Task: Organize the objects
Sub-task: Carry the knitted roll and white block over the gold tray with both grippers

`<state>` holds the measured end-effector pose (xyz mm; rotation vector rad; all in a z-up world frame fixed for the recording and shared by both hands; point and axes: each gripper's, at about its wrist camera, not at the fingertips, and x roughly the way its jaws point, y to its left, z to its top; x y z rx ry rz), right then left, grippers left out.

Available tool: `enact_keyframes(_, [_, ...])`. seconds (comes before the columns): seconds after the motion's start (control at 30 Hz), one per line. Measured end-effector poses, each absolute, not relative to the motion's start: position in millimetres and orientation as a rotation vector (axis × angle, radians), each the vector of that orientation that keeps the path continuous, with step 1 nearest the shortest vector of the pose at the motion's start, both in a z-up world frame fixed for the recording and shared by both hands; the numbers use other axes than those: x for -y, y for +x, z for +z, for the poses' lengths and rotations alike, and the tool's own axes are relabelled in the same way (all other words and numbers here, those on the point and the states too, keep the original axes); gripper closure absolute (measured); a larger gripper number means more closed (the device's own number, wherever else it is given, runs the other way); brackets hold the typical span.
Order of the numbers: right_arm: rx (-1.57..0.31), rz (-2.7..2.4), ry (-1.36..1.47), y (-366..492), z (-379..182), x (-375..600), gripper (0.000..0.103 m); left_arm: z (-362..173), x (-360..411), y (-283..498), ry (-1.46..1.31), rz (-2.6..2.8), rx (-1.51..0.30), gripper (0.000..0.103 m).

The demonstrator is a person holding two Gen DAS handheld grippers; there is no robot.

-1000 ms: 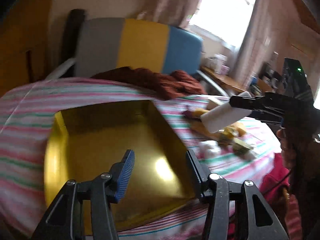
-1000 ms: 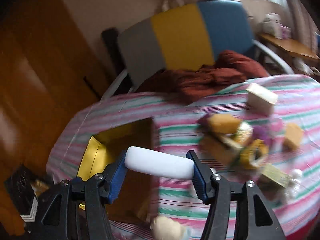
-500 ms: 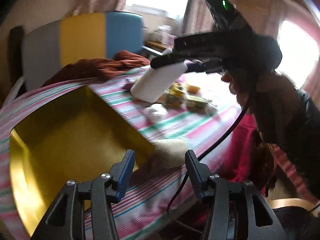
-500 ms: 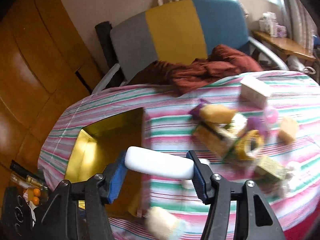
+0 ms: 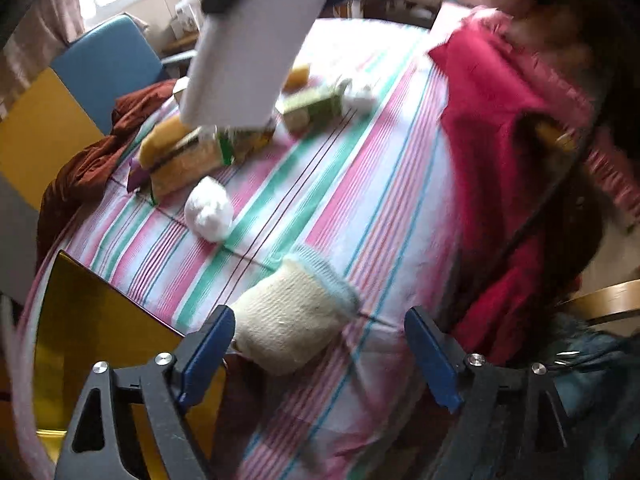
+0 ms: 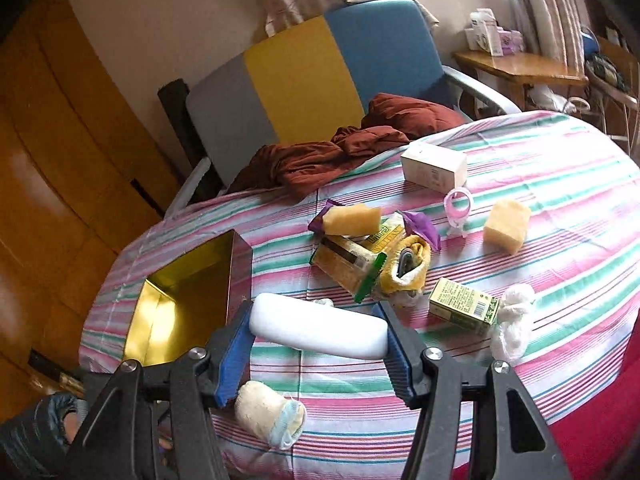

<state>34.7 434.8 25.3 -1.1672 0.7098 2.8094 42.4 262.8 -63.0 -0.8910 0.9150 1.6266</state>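
Observation:
My right gripper [image 6: 318,344] is shut on a white oblong case [image 6: 318,331] and holds it above the striped table, just right of the gold box [image 6: 188,296]. The case also shows high in the left wrist view [image 5: 248,52]. My left gripper [image 5: 320,354] is open and empty, with a rolled cream sock [image 5: 292,320] lying on the cloth just ahead of its fingers. The same sock [image 6: 268,414] shows near the table's front edge in the right wrist view. A corner of the gold box [image 5: 92,324] shows at lower left.
A pile of items lies mid-table: yellow sponges [image 6: 352,220], a green box [image 6: 464,306], a white box [image 6: 434,168], white wads [image 5: 209,210], a pink ring [image 6: 458,204]. A red-brown cloth [image 6: 340,156] hangs over the chair behind. A person in red [image 5: 500,152] sits at the right.
My left gripper has swung right, from over the gold box to the rolled sock by the table edge. My right gripper has kept the white case and lifted a little.

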Motion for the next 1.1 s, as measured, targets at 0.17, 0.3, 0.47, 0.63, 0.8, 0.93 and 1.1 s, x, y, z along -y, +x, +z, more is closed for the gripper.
enact_keyframes(0.17, [-0.748,2.822,-1.152,34.6,22.3,-441.9,0.043,-74.6,-275.8,36.8,-0.917,1.705,-0.952,0.023])
enact_keyframes(0.3, [-0.759,2.825,-1.149,34.4,20.6,-442.6,0.043,-70.4,-277.1,26.0,-0.921,1.750,-0.901,0.039])
enact_keyframes(0.47, [-0.777,2.813,-1.128,36.0,19.7,-446.0,0.043,-66.4,-272.9,22.4,-0.901,1.786,-0.800,0.043])
enact_keyframes(0.63, [-0.765,2.821,-1.073,38.7,32.3,-448.5,0.043,-43.7,-257.4,18.2,-0.885,1.826,-0.583,0.043])
enact_keyframes(0.8, [-0.753,2.849,-1.056,32.2,43.8,-440.1,0.043,-2.1,-222.0,10.7,-0.853,1.889,-0.336,0.043])
enact_keyframes(0.93, [-0.724,2.905,-1.112,9.4,46.3,-411.8,0.043,27.7,-165.7,-6.7,-0.836,2.028,-0.176,0.043])
enact_keyframes(1.1, [-0.717,2.995,-1.289,-38.8,36.1,-355.6,0.043,29.7,-97.8,-34.4,-0.903,2.261,-0.105,0.042])
